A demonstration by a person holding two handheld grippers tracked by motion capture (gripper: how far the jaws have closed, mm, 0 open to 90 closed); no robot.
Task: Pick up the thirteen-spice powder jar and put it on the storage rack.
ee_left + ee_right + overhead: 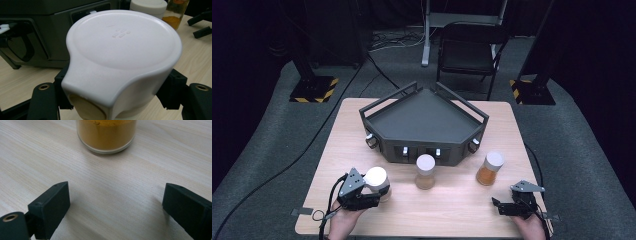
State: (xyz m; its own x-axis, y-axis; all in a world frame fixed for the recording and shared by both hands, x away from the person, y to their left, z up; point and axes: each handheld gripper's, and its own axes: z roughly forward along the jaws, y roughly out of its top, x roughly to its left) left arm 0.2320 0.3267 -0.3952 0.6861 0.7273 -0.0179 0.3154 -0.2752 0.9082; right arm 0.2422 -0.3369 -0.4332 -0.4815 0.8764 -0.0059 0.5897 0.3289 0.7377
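The jaws of the left gripper are closed on a white-lidded jar, with the black pads pressed against its sides just under the lid, as the left gripper view shows. In the high view the held jar is seen at the near left of the wooden table, in front of the dark corner shelf. The jaws of the right gripper are spread wide with nothing between them, and bare tabletop is seen between the two pads. An orange-filled jar is stood just ahead of them, apart from both pads. A third jar is stood between the other two, close to the shelf front.

The grasp on the left jar is judged to be made, so the carrying step is taken to be in hand. For the next move, the jar must be lifted clear of the table and kept upright, and the raised shelf rails must be cleared before it is set down.
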